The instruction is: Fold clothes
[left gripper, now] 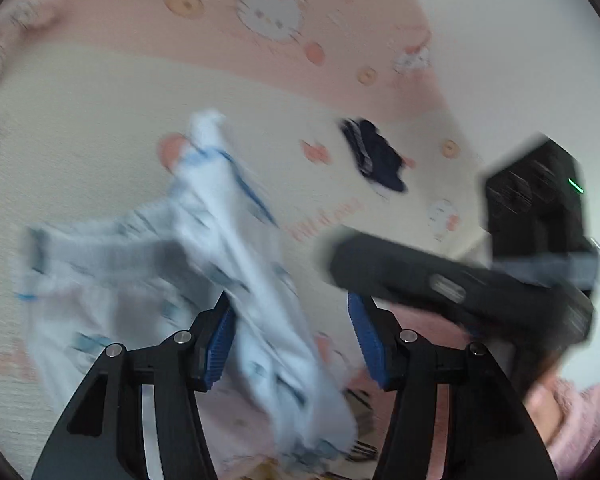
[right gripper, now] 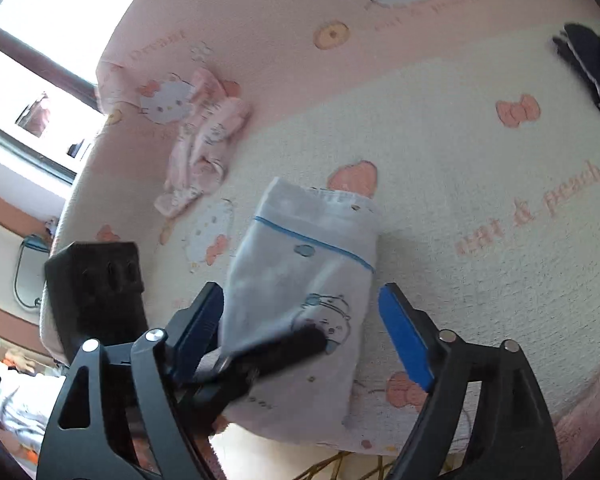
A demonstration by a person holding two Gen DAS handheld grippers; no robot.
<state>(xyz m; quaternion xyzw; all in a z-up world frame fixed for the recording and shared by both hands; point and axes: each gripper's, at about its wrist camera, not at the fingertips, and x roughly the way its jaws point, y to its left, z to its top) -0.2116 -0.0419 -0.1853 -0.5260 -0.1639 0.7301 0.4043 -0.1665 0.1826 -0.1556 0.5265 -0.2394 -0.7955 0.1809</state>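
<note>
Lying on the cream and pink cartoon-cat printed blanket (right gripper: 480, 168), the pale blue cotton garment with a thin blue stripe and small cartoon prints (right gripper: 304, 280) appears partly folded in the right wrist view. The right gripper (right gripper: 302, 336) stands released, its blue-padded jaws spread either side of the garment without pressing it. The left gripper (left gripper: 290, 344) is likewise released: its jaws stand apart with a blurred fold of the garment (left gripper: 236, 264) passing between them (contact with the pads cannot be confirmed through the motion blur). In the right wrist view, one black finger of the left gripper lies across the garment's lower part. A crumpled pink printed garment (right gripper: 204, 148) rests well apart on the blanket, towards the window side. A small dark navy garment (left gripper: 374, 156) lies apart, further up the blanket.
</note>
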